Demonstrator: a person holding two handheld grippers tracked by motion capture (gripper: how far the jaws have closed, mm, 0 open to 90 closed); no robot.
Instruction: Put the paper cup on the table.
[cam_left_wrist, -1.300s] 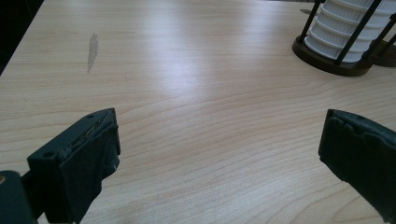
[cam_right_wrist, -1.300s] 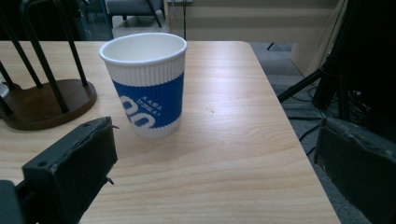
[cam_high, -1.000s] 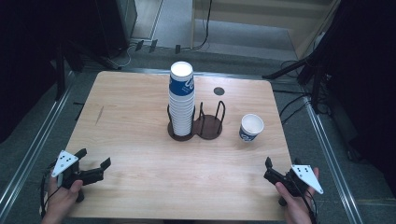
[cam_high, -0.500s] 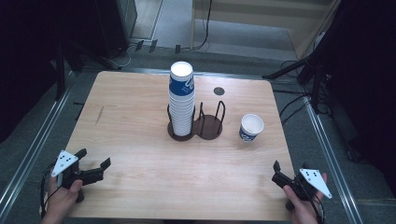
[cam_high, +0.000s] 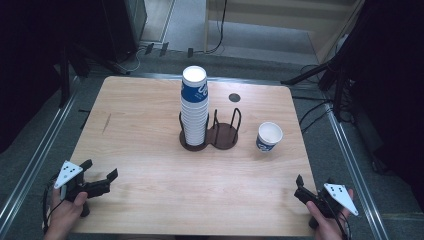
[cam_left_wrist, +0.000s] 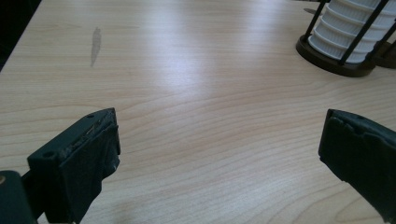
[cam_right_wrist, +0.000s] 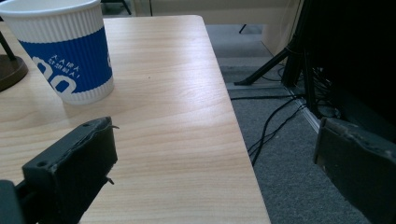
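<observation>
Nearest, the left claw (cam_high: 102, 181) and right claw (cam_high: 306, 191) rest at the surface's (cam_high: 150, 150) front corners, jaws apart, empty. Beyond the right claw stands a loose cup (cam_high: 269, 137), just right of the holder (cam_high: 223, 136) with its stack (cam_high: 194, 107). Likely starting: reach for the cup.

We've got the light wooden table (cam_high: 145, 125) taking up the middle of the high view. Dead centre on it sits the dark round two-slot wire cup holder (cam_high: 220, 136), and the tall stack of blue-and-white ribbed paper cups (cam_high: 194, 107) stands in its left slot, right slot open. Just right of the holder, apart from it, stands the single blue-and-white paper cup (cam_high: 269, 136), upright. Lower left of the frame is the left black two-jaw gripper (cam_high: 100, 181), lower right the right black two-jaw gripper (cam_high: 300, 187), both over the near edge, well apart from the cups.
</observation>
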